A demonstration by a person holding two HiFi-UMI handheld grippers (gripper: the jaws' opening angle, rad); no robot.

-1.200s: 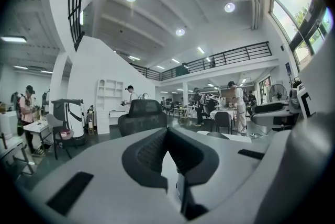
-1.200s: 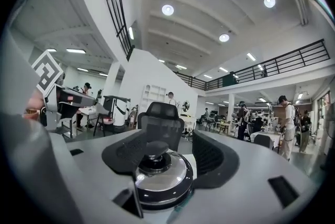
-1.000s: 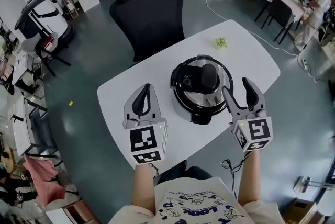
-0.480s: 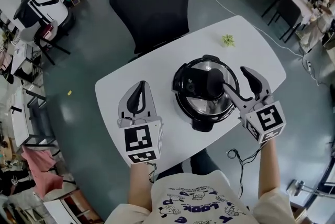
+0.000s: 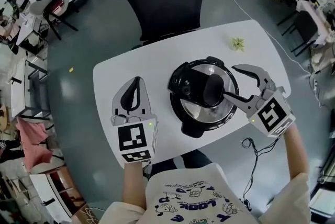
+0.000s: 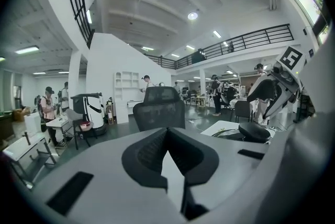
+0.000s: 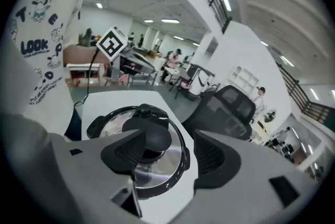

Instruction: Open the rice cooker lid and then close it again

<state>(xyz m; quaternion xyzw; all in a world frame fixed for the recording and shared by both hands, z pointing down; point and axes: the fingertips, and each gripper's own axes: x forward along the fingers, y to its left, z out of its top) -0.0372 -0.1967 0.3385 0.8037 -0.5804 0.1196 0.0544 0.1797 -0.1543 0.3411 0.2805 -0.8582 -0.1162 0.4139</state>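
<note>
Nothing's done yet: lid (image 5: 194,109) is down, my right tongs (image 5: 230,80) gape wide beside its handle (image 5: 209,89), my left tongs (image 5: 135,82) are pinched together, empty.

1. "LOOK": dark cartoon lettering on the person's white shirt (image 7: 32,47), at 9 o'clock in the right gripper view. Single letters "T" and "E" are printed above it.
2. The same "LOOK" print, read upside down, at 6 o'clock in the head view. The smaller print around it is too small to read.
3. Square marker (image 5: 131,139), a black-and-white block pattern without characters, on the cube of the left gripper (image 5: 137,80), at 7 o'clock.
4. Second square marker (image 5: 271,115), the same kind, on the cube of the right gripper (image 5: 230,80), at 4 o'clock.
</note>
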